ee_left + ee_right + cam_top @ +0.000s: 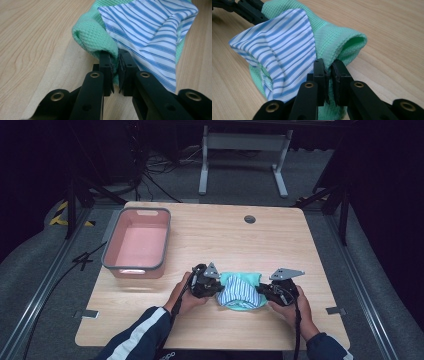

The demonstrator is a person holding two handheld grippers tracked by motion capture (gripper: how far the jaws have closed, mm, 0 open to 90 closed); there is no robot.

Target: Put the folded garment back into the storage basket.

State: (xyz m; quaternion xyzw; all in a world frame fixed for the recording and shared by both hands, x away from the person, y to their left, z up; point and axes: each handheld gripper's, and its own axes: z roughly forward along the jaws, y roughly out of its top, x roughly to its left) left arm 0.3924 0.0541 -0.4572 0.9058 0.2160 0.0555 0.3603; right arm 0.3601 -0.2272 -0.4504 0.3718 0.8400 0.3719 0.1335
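Both tools [220, 287] [260, 292] clamped on green cloth [241, 290]

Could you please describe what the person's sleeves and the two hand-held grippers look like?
Both are black: the left hand-held gripper and right hand-held gripper each carry a grey three-cornered plate and trail a black cable. Brass-coloured rivets dot the jaw arms. The sleeves are dark navy with white stripes.

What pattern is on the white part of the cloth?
Blue stripes on the white panel of the green waffle-knit cloth, clearest in the left gripper view.
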